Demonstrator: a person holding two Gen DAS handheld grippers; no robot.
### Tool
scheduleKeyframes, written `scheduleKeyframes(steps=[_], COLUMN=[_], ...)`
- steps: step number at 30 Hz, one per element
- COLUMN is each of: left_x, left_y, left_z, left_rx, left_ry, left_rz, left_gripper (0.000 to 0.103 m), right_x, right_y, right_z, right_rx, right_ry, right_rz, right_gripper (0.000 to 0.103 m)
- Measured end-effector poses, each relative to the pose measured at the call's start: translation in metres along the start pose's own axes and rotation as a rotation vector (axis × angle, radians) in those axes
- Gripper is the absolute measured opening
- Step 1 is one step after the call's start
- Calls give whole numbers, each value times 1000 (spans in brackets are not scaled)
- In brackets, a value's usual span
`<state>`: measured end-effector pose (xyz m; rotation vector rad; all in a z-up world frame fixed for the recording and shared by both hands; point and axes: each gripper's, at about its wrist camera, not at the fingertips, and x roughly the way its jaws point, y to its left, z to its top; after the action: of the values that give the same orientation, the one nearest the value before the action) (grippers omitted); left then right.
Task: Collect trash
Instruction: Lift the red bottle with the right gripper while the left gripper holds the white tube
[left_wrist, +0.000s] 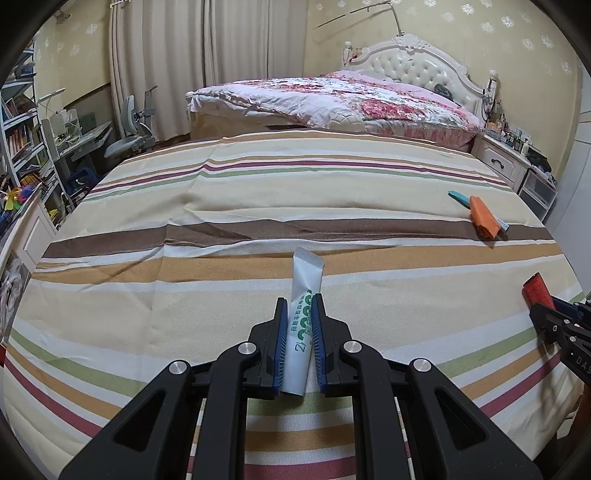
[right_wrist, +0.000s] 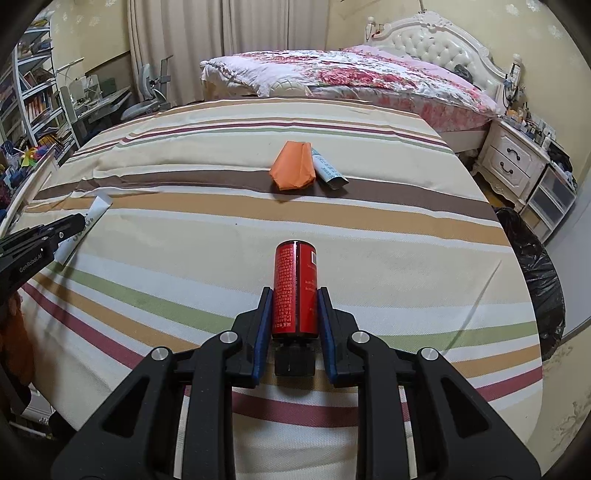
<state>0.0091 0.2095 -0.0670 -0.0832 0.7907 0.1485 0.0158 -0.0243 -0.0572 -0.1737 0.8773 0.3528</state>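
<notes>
Striped cotton bedsheet (right_wrist: 184, 206) fills my view | black bin bag (right_wrist: 535, 273) off its right edge | my right gripper (right_wrist: 294, 295) clamps red metal can (right_wrist: 295, 288) | my left gripper (left_wrist: 300, 306) pinches white sachet (left_wrist: 304, 295) | orange wrapper (right_wrist: 293, 168) lies mid-sheet

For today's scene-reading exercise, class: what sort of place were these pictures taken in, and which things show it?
Most likely a home bedroom: a striped mattress, a second bed with a floral quilt and tufted headboard, a white nightstand, and a study desk with bookshelves.
</notes>
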Motion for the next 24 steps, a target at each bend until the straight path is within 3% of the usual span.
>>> scheduleKeyframes(steps=[11, 15, 19, 20, 21, 24], left_x=[1, 4, 7, 7, 6, 4], left_y=[0, -2, -5, -6, -7, -10], left_z=[4, 4, 2, 1, 1, -1], left_rx=[3, 16, 28, 32, 38, 56], left_ry=[18, 38, 55, 54, 52, 45], left_rz=[-14, -1, 7, 4, 1, -8], left_gripper=[14, 26, 26, 25, 17, 15], right_x=[1, 2, 2, 2, 2, 1], right_y=[-12, -15, -17, -17, -17, -19], right_z=[2, 2, 2, 2, 2, 1], right_rx=[27, 35, 42, 43, 44, 47], right_ry=[-25, -27, -28, -28, -28, -30], right_rz=[26, 37, 43, 44, 45, 47], right_gripper=[23, 23, 23, 23, 23, 23])
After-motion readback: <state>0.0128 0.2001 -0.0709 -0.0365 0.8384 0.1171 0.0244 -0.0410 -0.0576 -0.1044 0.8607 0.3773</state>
